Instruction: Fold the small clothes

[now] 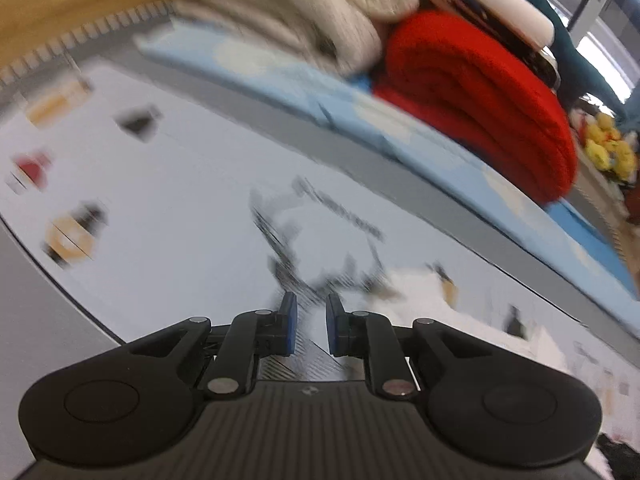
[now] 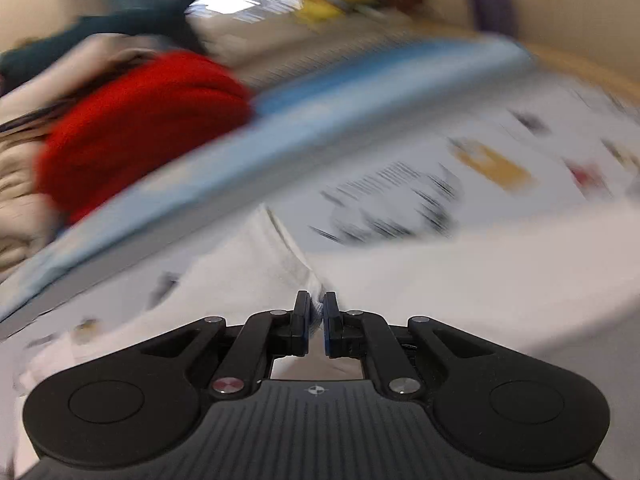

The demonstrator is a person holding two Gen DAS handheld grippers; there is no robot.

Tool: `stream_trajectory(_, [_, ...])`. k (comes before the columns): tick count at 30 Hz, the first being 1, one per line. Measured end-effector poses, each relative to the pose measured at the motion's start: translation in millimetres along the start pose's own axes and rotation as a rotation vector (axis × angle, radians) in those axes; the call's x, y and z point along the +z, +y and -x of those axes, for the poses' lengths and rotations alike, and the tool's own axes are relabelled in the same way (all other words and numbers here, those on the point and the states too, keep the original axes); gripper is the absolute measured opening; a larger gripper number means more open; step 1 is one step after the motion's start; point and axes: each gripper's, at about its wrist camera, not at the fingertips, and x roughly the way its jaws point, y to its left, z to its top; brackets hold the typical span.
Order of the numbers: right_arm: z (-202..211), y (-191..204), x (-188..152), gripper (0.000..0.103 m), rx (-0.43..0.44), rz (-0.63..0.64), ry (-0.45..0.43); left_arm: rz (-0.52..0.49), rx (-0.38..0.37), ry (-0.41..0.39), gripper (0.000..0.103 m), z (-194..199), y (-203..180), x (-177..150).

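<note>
The right gripper (image 2: 316,314) is pinching a ridge of the white garment (image 2: 460,280) between its blue pads; the jaws are nearly together, with only cloth in the gap. The left gripper (image 1: 311,320) is standing with a narrow gap between its pads. Through that gap the printed sheet (image 1: 180,184) on the desk is showing, so I am judging it to be holding nothing, though blur is making this uncertain.

The white garment is lying on the printed sheet, low and to the right in the left wrist view (image 1: 432,300), just beside the left gripper's pads but not between them. Behind it, a light blue pad (image 1: 360,112) is carrying a red folded cloth (image 1: 480,92) and a beige stack (image 1: 304,8).

Risks, as judgement:
- The right gripper is holding only a thin ridge of cloth. A quick pull is likely to be slipping it free, or lifting one layer and leaving the other behind.
- With only one side being held, the garment is liable to be dragging and bunching instead of folding flat.
- Both views are heavily smeared, which is suggesting fast motion; a sweep at this pace is risking a skewed fold line.
- The red folded cloth is sitting near the working area; a wide swing is risking a knock against the stacks
</note>
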Motion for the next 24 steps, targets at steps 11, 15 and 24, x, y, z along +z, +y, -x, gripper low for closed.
stream_trajectory(11, [8.5, -6.3, 10.1, 0.006, -0.020, 0.029, -0.051, 0.119, -0.211, 0.135, 0.049, -58.1, 1.1, -22.9])
stream_trajectory(15, [6.1, -3.9, 9.5, 0.006, -0.006, 0.046, -0.040, 0.096, -0.215, 0.135, 0.047, -63.3, -9.9, -25.5])
stream_trajectory(24, [12.4, 0.8, 9.5, 0.006, 0.131, 0.018, -0.051, -0.219, -0.006, -0.151, 0.004, -19.4, -27.5, -3.2])
